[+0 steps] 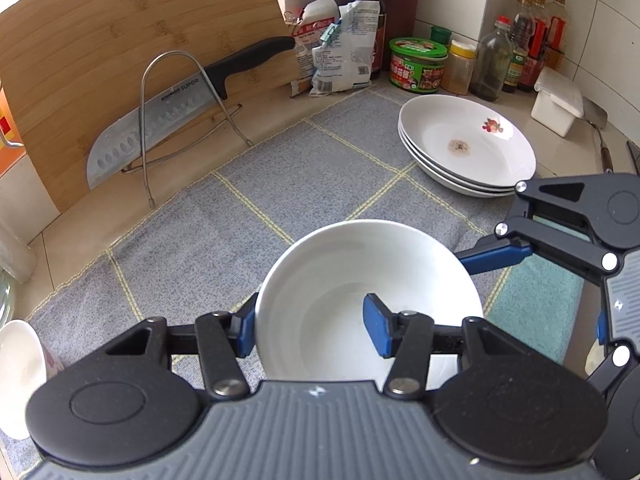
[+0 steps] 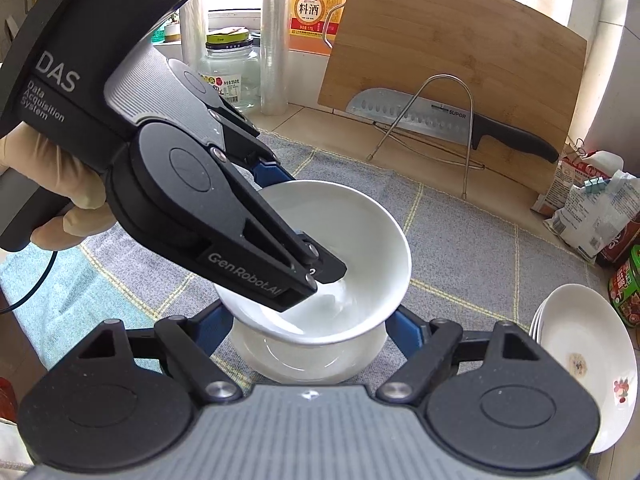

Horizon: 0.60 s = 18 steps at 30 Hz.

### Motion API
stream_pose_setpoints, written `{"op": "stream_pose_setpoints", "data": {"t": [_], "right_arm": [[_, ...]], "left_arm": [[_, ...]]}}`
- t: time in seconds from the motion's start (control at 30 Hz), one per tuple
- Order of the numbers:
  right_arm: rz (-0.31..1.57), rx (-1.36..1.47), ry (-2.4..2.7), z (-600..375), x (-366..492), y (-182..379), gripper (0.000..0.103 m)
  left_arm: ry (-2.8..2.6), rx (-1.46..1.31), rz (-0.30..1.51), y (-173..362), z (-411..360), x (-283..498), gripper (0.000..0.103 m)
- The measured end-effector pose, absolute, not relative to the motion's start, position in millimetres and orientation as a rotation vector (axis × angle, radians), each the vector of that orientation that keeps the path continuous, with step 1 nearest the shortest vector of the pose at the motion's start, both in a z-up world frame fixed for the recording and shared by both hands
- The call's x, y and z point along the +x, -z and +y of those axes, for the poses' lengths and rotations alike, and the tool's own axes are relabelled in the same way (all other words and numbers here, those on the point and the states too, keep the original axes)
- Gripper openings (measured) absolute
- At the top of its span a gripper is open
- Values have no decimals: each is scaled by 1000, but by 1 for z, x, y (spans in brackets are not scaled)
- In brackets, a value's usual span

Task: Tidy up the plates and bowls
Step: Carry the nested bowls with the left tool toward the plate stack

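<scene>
Holding the plain white ceramic bowl [image 2: 340, 248] by its rim, one pad inside and one outside, your left gripper [image 1: 314, 330] hangs it directly above a second white bowl [image 2: 304, 356] near the middle of the grey checked cloth [image 1: 224, 232]. Your right gripper [image 2: 308, 320] is spread wide around that lower bowl, apparently not touching it. Bare cloth lies all round; the stack of white plates [image 1: 472, 148] sits toward the cloth's far right corner.
</scene>
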State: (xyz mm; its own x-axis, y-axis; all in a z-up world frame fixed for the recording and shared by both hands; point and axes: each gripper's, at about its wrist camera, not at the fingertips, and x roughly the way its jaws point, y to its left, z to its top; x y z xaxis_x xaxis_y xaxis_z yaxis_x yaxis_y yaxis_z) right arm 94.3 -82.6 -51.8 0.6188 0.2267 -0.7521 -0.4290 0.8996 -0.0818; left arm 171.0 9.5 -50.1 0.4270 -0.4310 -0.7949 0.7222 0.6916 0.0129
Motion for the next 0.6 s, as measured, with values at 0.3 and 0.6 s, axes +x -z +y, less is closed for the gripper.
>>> {"op": "stream_pose_setpoints", "data": {"t": [0.3,0.6], "right_arm": [[859,-240,-392,-88,95,62,86],[872,-224,-400,-90,97,65,86]], "left_arm": [[746,397,886,60,5,169,52],[748,410,892,65,4,169,52]]}}
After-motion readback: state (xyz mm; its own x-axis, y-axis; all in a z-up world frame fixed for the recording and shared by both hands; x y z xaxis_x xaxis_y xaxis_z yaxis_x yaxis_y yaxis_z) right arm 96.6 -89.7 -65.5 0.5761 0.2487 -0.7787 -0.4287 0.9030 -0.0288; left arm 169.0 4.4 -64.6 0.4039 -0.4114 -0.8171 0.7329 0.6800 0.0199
